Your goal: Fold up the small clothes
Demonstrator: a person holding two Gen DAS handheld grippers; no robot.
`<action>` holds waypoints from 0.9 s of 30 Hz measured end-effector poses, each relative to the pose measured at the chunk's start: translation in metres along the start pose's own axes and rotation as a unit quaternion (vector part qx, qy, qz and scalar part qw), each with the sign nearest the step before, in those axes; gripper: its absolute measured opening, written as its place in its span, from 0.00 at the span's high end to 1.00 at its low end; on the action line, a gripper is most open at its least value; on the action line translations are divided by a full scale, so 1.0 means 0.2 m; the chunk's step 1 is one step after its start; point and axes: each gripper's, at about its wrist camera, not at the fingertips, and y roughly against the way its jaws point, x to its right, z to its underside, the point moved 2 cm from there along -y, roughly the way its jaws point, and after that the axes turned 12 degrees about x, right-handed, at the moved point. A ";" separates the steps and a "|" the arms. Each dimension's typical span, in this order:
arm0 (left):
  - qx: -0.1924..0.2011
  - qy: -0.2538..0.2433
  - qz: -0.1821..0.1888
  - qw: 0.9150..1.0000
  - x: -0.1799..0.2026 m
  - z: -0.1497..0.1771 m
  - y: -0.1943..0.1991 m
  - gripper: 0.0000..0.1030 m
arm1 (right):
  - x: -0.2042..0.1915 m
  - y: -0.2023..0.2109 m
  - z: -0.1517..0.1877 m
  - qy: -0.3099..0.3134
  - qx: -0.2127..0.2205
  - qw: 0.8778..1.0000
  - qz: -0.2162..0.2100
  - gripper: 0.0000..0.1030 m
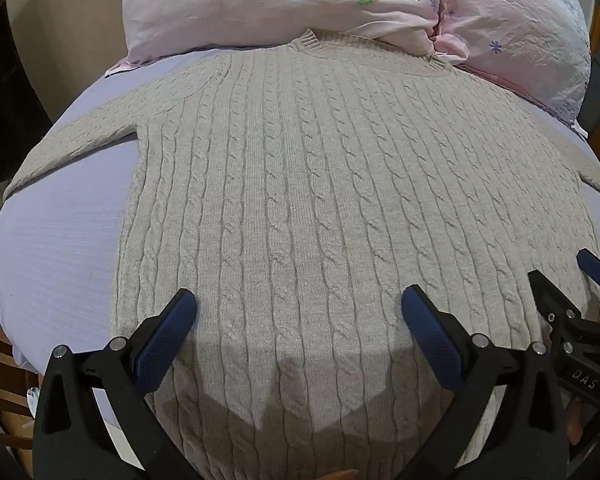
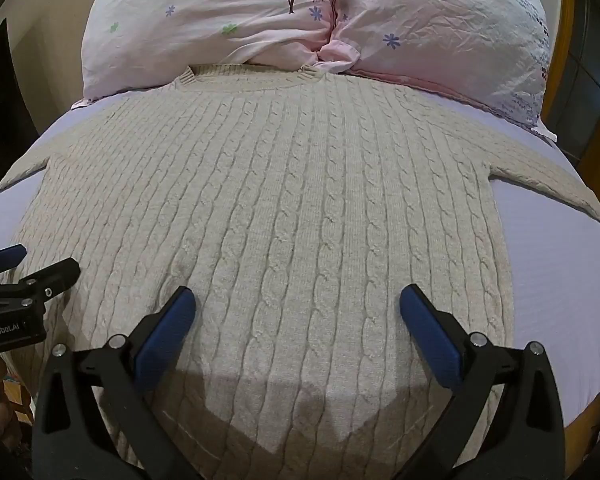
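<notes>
While the sweater (image 1: 300,184) lies flat and spread on the bed (image 1: 60,248), collar toward the pillows (image 1: 260,4) and both sleeves stretched out to the sides, I see my left claw (image 1: 298,312) hovering over its lower hem with jaws wide apart, holding nothing. My right claw (image 2: 298,312) hangs just beside it over the same hem, jaws equally wide and empty. Pink flowered pillows touch the collar (image 2: 252,74) at the far end
</notes>
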 end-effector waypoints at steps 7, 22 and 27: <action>0.000 0.000 0.000 1.000 0.00 0.00 0.00 0.01 | 0.00 0.00 0.00 0.000 0.000 1.000 0.000 0.02; 0.001 0.000 0.000 1.000 0.00 0.00 0.00 0.01 | 0.00 -0.01 0.01 0.000 -0.002 1.000 0.001 0.02; 0.001 0.000 0.000 1.000 0.00 0.00 0.00 0.01 | 0.00 -0.01 0.01 0.000 -0.002 1.000 0.001 0.02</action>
